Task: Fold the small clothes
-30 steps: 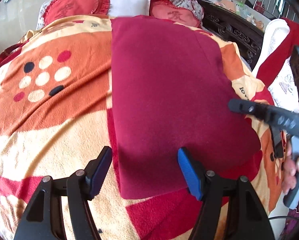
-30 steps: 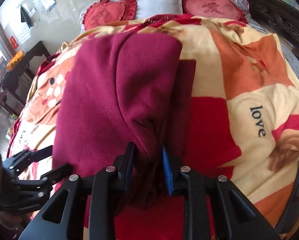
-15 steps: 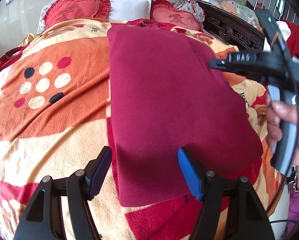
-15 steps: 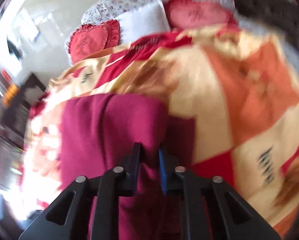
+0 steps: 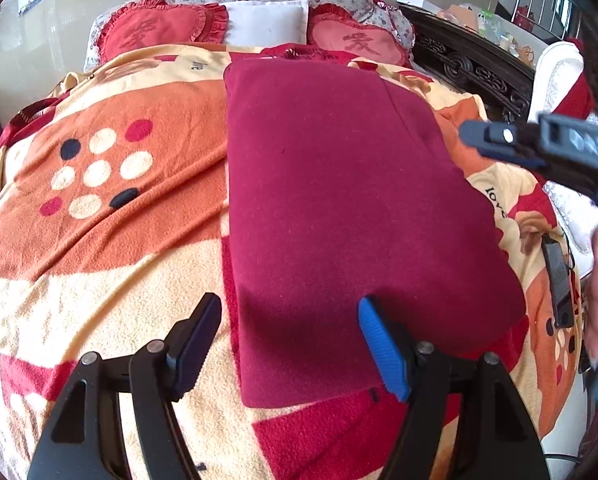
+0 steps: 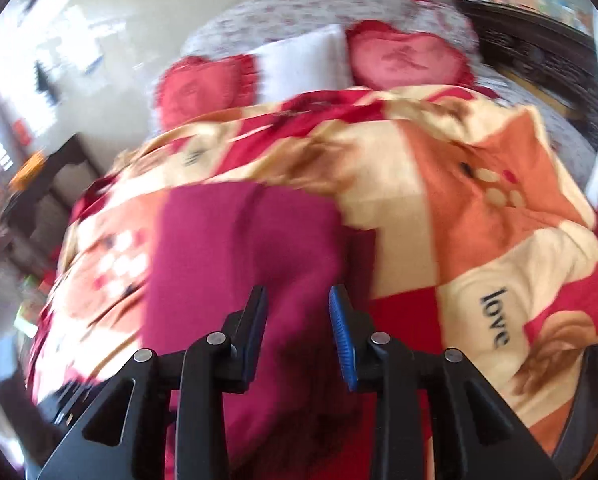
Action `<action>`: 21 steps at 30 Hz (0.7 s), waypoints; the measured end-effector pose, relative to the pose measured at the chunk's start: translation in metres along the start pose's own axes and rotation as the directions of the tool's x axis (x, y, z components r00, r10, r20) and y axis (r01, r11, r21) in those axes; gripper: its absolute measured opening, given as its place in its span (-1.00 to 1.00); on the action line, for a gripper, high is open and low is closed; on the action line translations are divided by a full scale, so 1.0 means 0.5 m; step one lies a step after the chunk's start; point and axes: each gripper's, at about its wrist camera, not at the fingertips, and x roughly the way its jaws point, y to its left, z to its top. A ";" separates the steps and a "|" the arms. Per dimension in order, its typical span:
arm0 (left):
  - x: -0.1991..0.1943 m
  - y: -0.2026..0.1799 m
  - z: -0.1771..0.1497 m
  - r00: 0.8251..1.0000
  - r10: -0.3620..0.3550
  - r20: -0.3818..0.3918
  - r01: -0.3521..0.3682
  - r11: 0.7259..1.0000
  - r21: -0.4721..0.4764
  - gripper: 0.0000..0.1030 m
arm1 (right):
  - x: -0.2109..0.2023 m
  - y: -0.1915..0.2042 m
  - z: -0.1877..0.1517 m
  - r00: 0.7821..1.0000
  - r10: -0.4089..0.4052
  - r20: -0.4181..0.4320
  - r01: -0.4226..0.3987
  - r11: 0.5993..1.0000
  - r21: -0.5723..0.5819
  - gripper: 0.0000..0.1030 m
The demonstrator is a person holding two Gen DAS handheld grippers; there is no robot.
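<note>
A dark red garment (image 5: 339,208) lies flat and folded lengthwise on the bed's patterned blanket (image 5: 99,264). My left gripper (image 5: 289,336) is open and empty, hovering over the garment's near left edge. The right gripper's body shows at the right edge of the left wrist view (image 5: 539,148), above the garment's right side. In the blurred right wrist view the right gripper (image 6: 299,320) is open with nothing between its pads, above the garment (image 6: 243,248).
Two red heart cushions (image 5: 159,32) and a white pillow (image 5: 265,24) lie at the head of the bed. A dark carved bed frame (image 5: 471,68) runs along the right. A black phone-like object (image 5: 557,280) lies on the blanket at right.
My right gripper was shut on the garment's right part; it carried it over, then opened and let go. The garment now lies flat. My left gripper stayed open.
</note>
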 end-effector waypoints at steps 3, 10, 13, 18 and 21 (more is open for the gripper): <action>-0.009 0.000 -0.003 1.000 0.001 0.005 -0.001 1.000 -0.004 0.45 | -0.006 0.044 -0.031 0.999 0.033 -0.038 -0.035 0.997 -0.066 -0.76; -0.043 0.014 -0.014 0.999 0.019 0.027 -0.019 1.000 -0.009 0.51 | 0.061 0.019 -0.111 0.985 -0.105 -0.134 0.094 0.991 -0.092 -0.75; -0.055 0.022 -0.018 0.998 0.039 0.052 -0.038 0.999 -0.017 0.53 | 0.029 0.007 -0.119 0.992 -0.041 -0.121 0.039 0.999 -0.020 -0.74; -0.068 0.030 -0.026 0.996 0.051 0.070 -0.048 0.998 -0.044 0.53 | -0.036 0.029 -0.132 0.997 -0.037 -0.060 0.035 0.999 -0.042 -0.74; -0.076 0.026 -0.030 0.996 0.056 0.076 -0.053 0.998 -0.035 0.53 | -0.050 0.054 -0.148 0.998 -0.029 -0.062 0.024 0.997 -0.075 -0.74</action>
